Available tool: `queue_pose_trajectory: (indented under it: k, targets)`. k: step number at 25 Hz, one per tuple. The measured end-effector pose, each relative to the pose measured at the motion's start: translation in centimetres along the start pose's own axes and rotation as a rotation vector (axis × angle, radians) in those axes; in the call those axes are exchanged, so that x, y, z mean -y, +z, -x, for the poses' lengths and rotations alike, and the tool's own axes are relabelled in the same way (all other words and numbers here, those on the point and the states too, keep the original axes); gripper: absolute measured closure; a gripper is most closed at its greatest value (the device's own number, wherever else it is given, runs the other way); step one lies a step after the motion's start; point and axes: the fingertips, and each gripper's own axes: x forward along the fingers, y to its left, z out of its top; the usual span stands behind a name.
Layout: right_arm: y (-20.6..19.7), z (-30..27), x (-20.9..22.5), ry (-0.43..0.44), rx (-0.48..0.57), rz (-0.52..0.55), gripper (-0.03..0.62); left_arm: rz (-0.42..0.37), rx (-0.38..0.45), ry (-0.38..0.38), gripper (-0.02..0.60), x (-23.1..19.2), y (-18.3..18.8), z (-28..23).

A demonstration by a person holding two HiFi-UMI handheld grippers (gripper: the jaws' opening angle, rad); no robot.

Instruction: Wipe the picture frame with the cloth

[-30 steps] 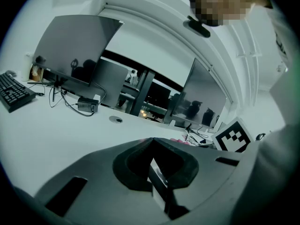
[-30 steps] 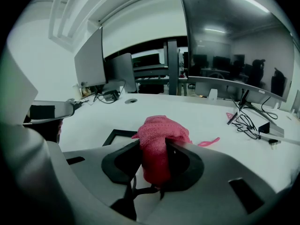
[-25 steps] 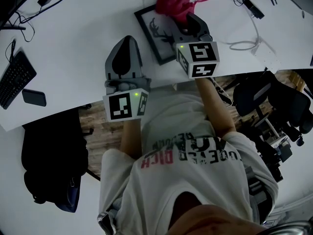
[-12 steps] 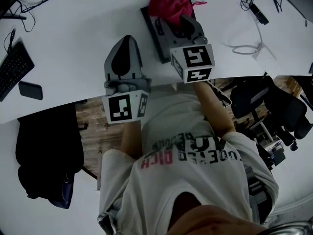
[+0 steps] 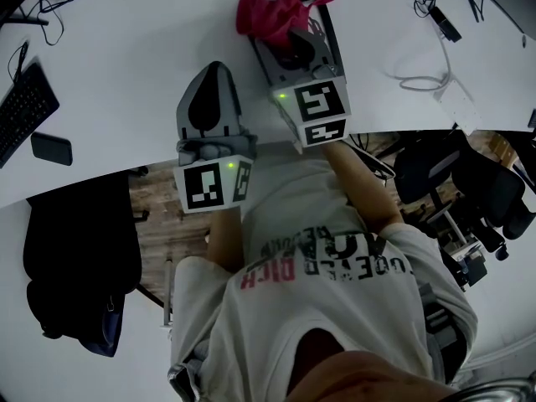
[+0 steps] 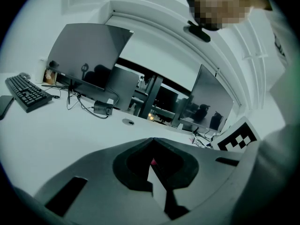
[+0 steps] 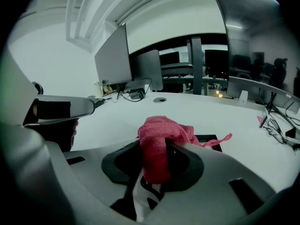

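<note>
Head view: the right gripper (image 5: 291, 40), jaws clamped on the pink cloth (image 5: 268, 13), is sweeping left across the picture frame (image 5: 328, 19) lying far on the table (image 5: 117, 82). A second earlier the cloth was covering the frame's right side, so a wiping stroke is probably progressing. The left gripper (image 5: 214, 69), jaws together and empty, is staying parked to the near left.

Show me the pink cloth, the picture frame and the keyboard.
pink cloth (image 5: 268, 15): head view, on the middle of the bunched fabric.
picture frame (image 7: 208, 139): right gripper view, on its dark corner beside the cloth.
keyboard (image 5: 29, 115): head view, on the middle of its keys.
</note>
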Motion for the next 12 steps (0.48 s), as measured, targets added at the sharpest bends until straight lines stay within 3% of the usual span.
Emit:
queue_pose_trajectory:
  k: [12]
  targets:
    - [1.0,1.6,1.7,-0.043,0.050,0.005,0.479,0.001,0.031,-0.001,0.583,0.6,0.6,0.8]
